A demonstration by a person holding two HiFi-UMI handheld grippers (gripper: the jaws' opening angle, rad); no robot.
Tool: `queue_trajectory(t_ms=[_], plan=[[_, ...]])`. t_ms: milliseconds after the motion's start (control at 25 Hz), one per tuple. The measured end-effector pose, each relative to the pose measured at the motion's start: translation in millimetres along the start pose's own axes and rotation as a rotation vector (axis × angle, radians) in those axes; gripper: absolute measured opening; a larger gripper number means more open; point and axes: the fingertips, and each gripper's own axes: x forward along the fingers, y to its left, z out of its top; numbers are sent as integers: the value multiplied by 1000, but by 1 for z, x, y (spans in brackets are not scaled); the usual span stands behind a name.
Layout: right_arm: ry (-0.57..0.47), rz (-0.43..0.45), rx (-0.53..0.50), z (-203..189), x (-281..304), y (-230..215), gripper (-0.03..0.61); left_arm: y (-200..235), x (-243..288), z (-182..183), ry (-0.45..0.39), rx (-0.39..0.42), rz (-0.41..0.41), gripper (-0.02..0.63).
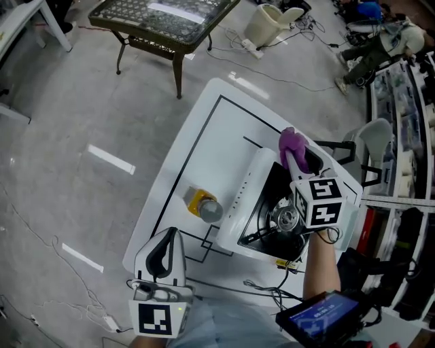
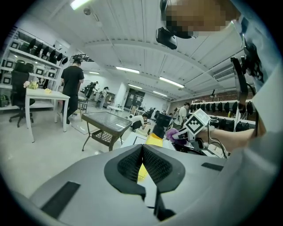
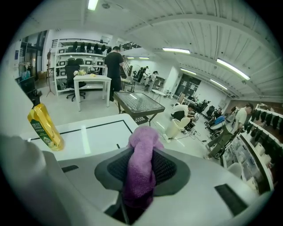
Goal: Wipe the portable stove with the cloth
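Note:
The portable stove [image 1: 266,204], a white body with a black top and a round burner, sits on the white table [image 1: 211,143] at its right side. My right gripper [image 1: 293,155] hangs over the stove's far end, shut on a bunched purple cloth [image 1: 292,141]. In the right gripper view the cloth [image 3: 143,137] sticks out past the right gripper [image 3: 140,155]. My left gripper [image 1: 172,235] is at the table's near left corner, apart from the stove. In the left gripper view its pads [image 2: 132,164] meet at the tip with nothing held.
A yellow bottle [image 1: 202,204] is on the table just left of the stove. A dark glass-topped metal table [image 1: 163,20] and a white bin [image 1: 268,24] are beyond. Shelving [image 1: 401,136] lines the right side. Cables trail on the floor; a tablet [image 1: 323,316] is near my right arm.

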Motion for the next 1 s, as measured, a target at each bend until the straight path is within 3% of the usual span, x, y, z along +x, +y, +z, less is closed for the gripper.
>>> queue_trajectory(t_ms=[120, 440, 640, 1000], plan=[[-4, 6, -11, 8, 5, 15, 137, 14, -8, -6, 8, -38, 17, 18], [-12, 31, -39, 35, 19, 53, 137, 55, -22, 0, -9, -51, 54, 18], [-39, 67, -58, 54, 26, 73, 137, 73, -26, 13, -74, -25, 76, 18], [-51, 95, -194, 85, 31, 82, 137, 89, -21, 11, -18, -79, 87, 18]])
